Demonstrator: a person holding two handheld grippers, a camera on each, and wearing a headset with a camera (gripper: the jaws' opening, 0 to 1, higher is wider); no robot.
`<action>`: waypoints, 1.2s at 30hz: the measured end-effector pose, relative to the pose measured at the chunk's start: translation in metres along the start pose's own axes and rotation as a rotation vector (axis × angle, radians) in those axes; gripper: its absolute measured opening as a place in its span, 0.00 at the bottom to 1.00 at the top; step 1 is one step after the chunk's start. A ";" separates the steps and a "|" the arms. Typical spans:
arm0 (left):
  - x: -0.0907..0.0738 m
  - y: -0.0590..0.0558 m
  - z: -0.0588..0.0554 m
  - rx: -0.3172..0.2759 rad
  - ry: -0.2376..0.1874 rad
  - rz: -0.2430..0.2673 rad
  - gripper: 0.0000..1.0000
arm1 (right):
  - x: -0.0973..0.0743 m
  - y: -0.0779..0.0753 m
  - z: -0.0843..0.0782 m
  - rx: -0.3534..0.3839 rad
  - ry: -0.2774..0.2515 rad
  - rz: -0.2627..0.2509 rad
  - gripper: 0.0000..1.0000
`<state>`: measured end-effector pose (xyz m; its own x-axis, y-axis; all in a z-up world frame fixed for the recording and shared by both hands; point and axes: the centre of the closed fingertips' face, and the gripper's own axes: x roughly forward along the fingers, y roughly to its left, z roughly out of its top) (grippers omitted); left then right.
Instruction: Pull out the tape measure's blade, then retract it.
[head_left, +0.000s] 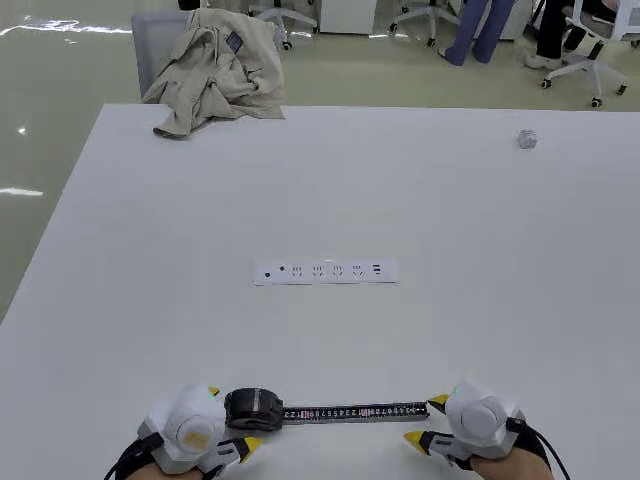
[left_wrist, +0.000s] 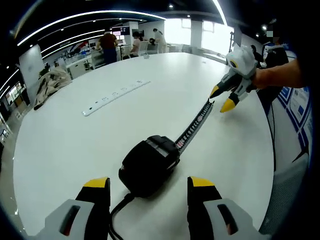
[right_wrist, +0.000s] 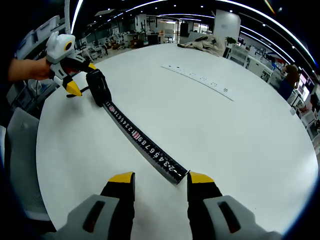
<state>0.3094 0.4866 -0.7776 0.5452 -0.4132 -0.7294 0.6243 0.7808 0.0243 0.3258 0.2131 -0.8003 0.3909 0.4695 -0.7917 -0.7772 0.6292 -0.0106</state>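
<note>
**Tape measure with its blade drawn out, before retraction.** The black, rounded plastic tape-measure case (left_wrist: 150, 165) lies on the white desk (head_left: 330, 180) near the edge closest to the person. Its dark, numbered blade (right_wrist: 142, 142) runs flat across the desk toward the right gripper (right_wrist: 161, 177). Extension appears complete. The next move is judged to be retraction, which calls for a steady hold on the case and a guided return of the blade. The jaws of the left gripper (left_wrist: 148, 182) are spread wide, with the case just ahead between their yellow tips; whether they touch it cannot be told. The right gripper's jaws are spread too, and the blade's end lies between them, unpinched.
</note>
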 end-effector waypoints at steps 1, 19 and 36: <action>-0.001 -0.001 -0.002 -0.002 0.002 0.003 0.60 | -0.002 0.003 0.001 0.009 -0.003 -0.001 0.43; -0.027 -0.008 -0.022 -0.180 -0.013 0.073 0.71 | -0.022 0.027 0.005 0.049 -0.055 -0.027 0.52; -0.051 -0.029 -0.011 -0.269 -0.074 0.096 0.82 | -0.045 0.047 0.012 0.120 -0.117 -0.073 0.56</action>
<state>0.2569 0.4906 -0.7487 0.6401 -0.3567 -0.6805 0.4026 0.9101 -0.0983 0.2777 0.2291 -0.7574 0.5046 0.4841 -0.7148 -0.6828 0.7305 0.0128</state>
